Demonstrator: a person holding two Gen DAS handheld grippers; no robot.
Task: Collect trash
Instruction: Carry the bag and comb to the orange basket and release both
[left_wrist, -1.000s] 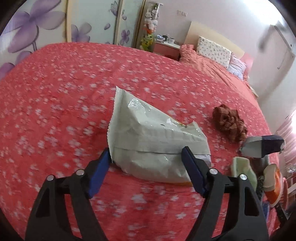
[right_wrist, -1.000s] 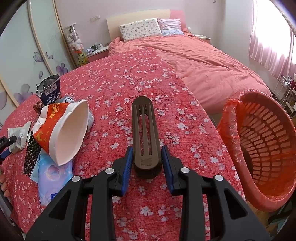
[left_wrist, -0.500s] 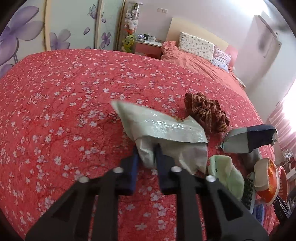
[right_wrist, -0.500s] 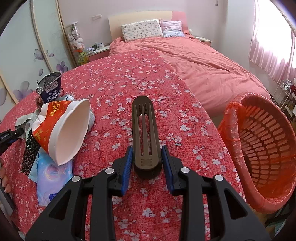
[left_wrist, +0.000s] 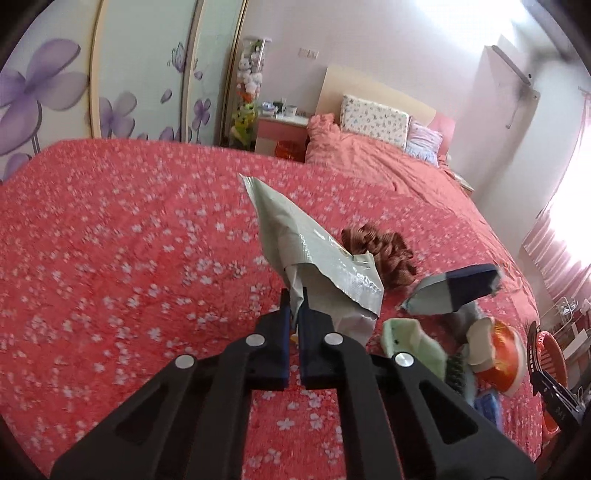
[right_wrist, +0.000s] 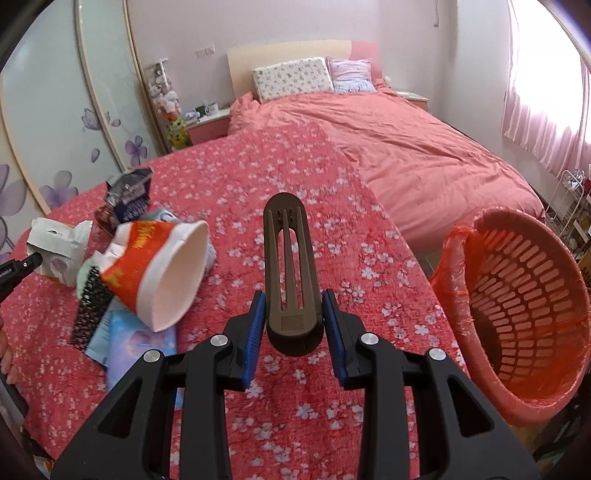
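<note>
My left gripper is shut on the near corner of a pale silver-green snack bag, which hangs lifted off the red flowered cover. The same bag shows at the far left in the right wrist view. My right gripper is shut on a dark brown slotted plastic piece, held above the cover. An orange basket lined with an orange bag stands to its right, beside the bed's edge.
A pile of trash lies on the cover: an orange-and-white paper cup, a dark blue packet, a pale green wrapper, a black mesh piece, a blue packet and brown crumpled cloth. Pillows and a pink quilt lie beyond.
The left jaws closed on the bag's corner and lifted it off the cover. The right gripper rose slightly with the brown piece still in it.
</note>
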